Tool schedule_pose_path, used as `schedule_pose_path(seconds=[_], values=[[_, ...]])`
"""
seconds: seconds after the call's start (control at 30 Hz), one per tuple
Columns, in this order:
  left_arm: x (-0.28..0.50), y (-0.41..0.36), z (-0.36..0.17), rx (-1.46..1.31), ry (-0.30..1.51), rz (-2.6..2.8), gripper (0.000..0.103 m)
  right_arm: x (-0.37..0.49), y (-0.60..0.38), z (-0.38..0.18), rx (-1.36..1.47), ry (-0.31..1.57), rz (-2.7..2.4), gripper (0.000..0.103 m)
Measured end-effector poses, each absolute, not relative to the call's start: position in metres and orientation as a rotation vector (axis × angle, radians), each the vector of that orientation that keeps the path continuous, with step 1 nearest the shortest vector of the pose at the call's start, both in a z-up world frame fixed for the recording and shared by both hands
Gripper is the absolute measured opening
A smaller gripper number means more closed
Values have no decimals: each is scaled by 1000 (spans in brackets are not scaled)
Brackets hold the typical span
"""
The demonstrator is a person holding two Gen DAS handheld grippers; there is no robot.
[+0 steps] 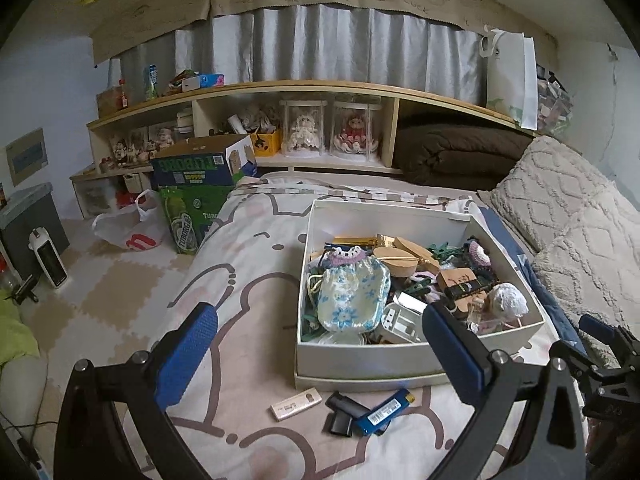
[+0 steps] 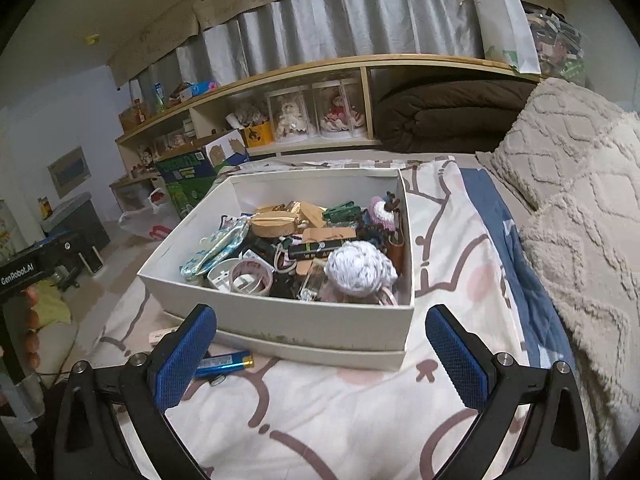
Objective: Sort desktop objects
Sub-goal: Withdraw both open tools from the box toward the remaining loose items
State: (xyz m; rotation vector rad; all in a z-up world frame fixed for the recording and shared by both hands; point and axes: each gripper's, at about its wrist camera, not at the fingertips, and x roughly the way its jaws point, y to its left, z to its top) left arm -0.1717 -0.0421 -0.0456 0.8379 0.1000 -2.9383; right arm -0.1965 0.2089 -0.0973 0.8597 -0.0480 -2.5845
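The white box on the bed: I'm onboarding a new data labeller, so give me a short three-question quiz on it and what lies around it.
1. True or false: the white box is empty.
2. Multiple choice: where does the blue lighter lie? A) inside the box; B) on the bedcover in front of the box; C) on the wooden shelf.
3. Fill in: both the left gripper and the right gripper have their fingers ____.

Key
1. False: it is packed with small items, among them a blue floral pouch.
2. B, beside a black object and a pale stick-shaped item.
3. Open, holding nothing.
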Motion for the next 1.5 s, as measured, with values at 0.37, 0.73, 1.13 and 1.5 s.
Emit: schedule_pose_path(seconds=[0.37, 0.73, 1.13, 1.5], values=[[-147, -43, -69, 860, 100, -2950, 103, -174, 217, -107, 863, -60, -2613, 103], [-129, -76, -87, 880, 195, -2903, 103, -168, 205, -121, 862, -26, -2605, 103], [-124, -101, -103, 901, 245, -2834, 103, -175, 198, -132, 899, -3, -2602, 103], [-139, -83, -136, 1015, 172, -2804, 103, -194, 187, -152, 1019, -47, -2519, 103]])
